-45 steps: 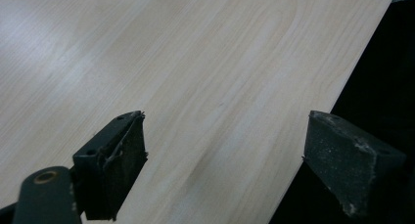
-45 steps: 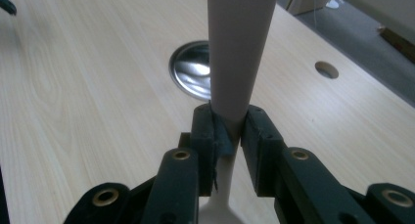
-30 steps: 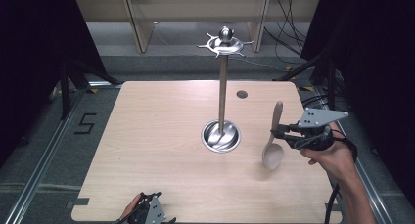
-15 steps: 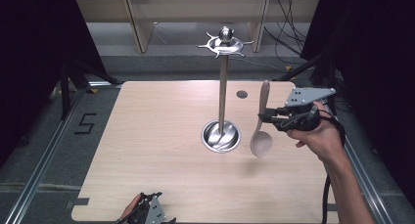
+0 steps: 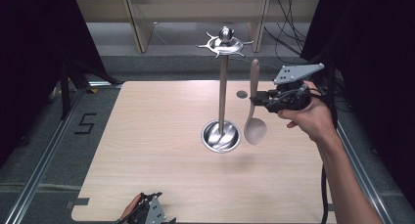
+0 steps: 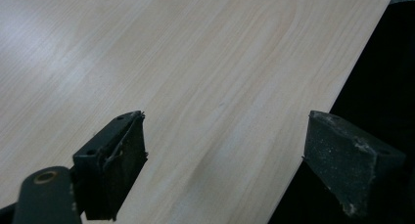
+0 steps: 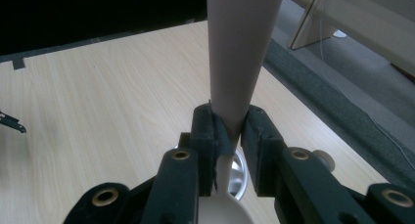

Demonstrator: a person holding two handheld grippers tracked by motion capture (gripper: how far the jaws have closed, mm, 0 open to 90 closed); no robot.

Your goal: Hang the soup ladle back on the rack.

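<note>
Spoon (image 5: 255, 117) has been lifted and carried left toward the stand (image 5: 223, 94) over the last second: earlier it hung lower at the right part of the worktop (image 5: 147, 136), now it is held upright, handle up and bowl down, just beside the pole and above the stand's round base (image 5: 221, 136). Right hand-held gripper (image 5: 259, 100) is clamped on the narrow neck of the handle, jaws pressed to both sides, confirmed in the right gripper view (image 7: 230, 128). Handle tip is now nearly level with the hook ring (image 5: 224, 44) at the top. Judged: transport mostly done, and hanging on a hook is what remains; a further raise is probably needed.

Left hand-held gripper (image 5: 147, 212) is parked at the near edge of the worktop, unchanged, jaws spread wide with nothing between them (image 6: 215, 165).

Hard to make out:
- A hanging hole at the handle tip cannot be seen; the top is cropped in the right gripper view.
- Depth gap between spoon and pole cannot be told from the high view.
- Small dark round spot (image 5: 242, 94) on the worktop behind the spoon is unidentified.
- Left hand-held gripper is cut off by the bottom edge.
</note>
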